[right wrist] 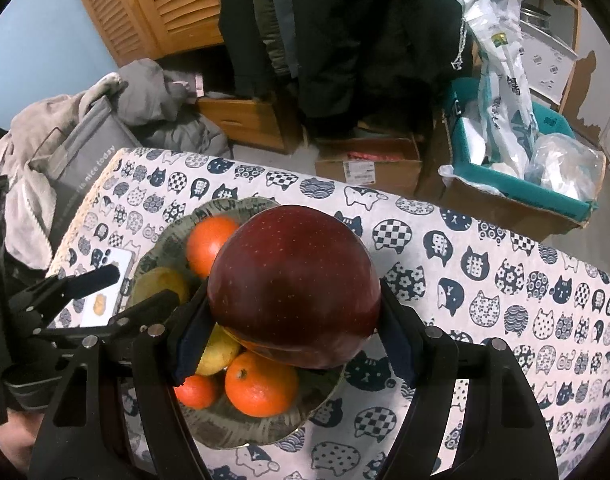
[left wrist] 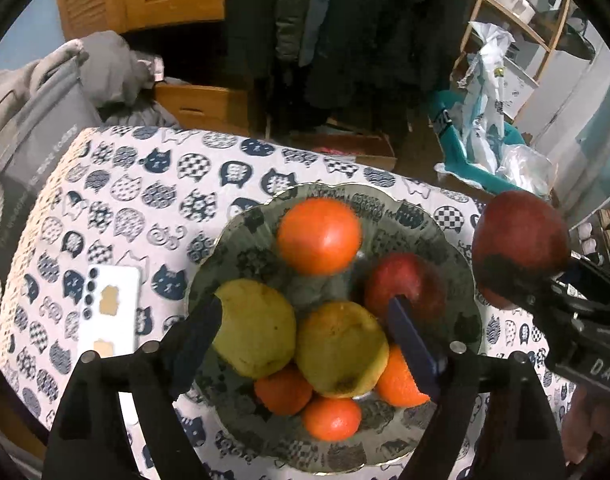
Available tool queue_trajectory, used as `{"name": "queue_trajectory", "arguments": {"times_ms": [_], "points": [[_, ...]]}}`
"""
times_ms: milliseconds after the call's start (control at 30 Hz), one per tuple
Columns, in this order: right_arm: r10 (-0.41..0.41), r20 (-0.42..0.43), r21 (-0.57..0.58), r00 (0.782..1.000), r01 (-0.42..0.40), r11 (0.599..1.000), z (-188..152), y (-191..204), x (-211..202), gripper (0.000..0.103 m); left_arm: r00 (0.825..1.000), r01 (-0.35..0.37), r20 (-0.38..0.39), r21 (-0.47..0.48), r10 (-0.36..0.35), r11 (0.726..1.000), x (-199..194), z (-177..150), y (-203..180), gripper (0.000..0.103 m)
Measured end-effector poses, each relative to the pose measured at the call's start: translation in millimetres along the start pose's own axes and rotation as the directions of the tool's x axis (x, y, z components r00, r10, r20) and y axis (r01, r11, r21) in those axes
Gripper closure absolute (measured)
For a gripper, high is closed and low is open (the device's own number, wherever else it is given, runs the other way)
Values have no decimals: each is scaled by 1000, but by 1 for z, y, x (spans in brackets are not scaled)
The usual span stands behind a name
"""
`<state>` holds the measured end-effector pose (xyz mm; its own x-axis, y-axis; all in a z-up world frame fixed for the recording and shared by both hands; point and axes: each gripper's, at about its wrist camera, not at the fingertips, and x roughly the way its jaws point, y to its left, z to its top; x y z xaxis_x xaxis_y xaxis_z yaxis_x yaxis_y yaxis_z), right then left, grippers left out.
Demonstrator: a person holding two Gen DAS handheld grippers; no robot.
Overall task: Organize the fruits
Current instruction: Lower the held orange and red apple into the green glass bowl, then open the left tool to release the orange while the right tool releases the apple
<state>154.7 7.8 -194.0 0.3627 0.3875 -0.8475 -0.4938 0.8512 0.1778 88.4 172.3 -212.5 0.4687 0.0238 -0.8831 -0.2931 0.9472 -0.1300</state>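
Bowl: glass bowl on the cat-print tablecloth, already well loaded w/ fruit.
In bowl so far: big orange at 12 o'clock, red apple at 3 o'clock, two yellow-green pears centre and 9 o'clock, small tangerines along 6 o'clock.
L gripper: left gripper hangs over the bowl, jaws wide apart, nothing clamped; pears sit between the fingers but pads aren't pressing, so I judge its fruit is set down.
R gripper: right gripper has both pads tight on a dark red apple, off the pile, above the bowl's 3 o'clock side.
Still to go: that apple needs lowering into a gap; best room looks like 1-2 o'clock, beside the apple already in.
Table check: no loose fruit visible on the cloth; only a white phone at 9 o'clock of the bowl.
Progress: nearly done, I reckon; last piece in hand as far as both views show.
Risk: pile is heaped, round fruit could roll on release.
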Motion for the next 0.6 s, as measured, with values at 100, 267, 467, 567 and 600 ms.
{"name": "queue_trajectory", "arguments": {"times_ms": [100, 267, 467, 567, 600], "points": [[12, -6, -9, 1000, -12, 1000, 0, 5, 3, 28, 1000, -13, -10, -24, 13, 1000, -7, -6, 10, 17], [36, -28, -41, 999, -37, 999, -1, 22, 13, 28, 999, -48, -14, -58, 47, 997, -20, -15, 27, 17], [41, -68, -92, 997, -47, 995, -2, 46, 29, 28, 995, -95, -14, -92, 94, 991, -31, -20, 46, 17], [29, -90, -120, 995, -40, 992, -3, 56, 37, 28, 994, -111, -17, -106, 109, 988, -34, -23, 54, 17], [23, -100, -131, 995, -36, 991, -3, 59, 41, 28, 994, -112, -18, -111, 111, 988, -35, -23, 56, 17]]}}
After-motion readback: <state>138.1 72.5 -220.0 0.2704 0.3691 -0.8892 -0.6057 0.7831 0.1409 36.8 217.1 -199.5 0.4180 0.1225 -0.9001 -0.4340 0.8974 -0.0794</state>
